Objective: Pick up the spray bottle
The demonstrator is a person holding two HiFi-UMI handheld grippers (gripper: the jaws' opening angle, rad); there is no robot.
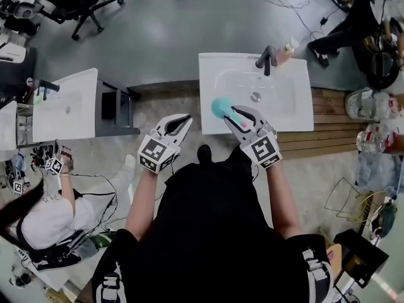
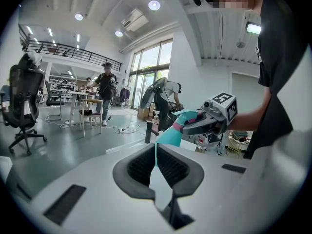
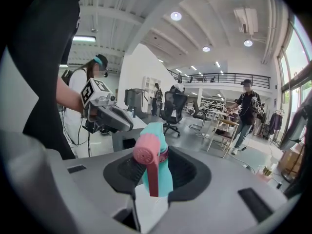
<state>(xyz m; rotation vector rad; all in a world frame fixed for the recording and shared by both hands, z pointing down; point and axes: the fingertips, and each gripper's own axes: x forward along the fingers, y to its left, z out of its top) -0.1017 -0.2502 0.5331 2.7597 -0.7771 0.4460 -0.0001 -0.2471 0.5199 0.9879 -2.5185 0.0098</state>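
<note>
**We have the spray bottle in our right gripper**

Our right gripper is squeezing the spray bottle. Its two black pads press on the sides of the bottle. The bottle is blue-green and has a pink top. The pink top points back at the gripper's camera.

Looking down from our head, we see the bottle over the front left part of the white sink. A dark tap stands at the back of the sink, well away from the bottle.

Our left gripper is off to the left of the sink, near our body. Its jaws are pressed close together with only a thin slit between them. It holds nothing.
</note>
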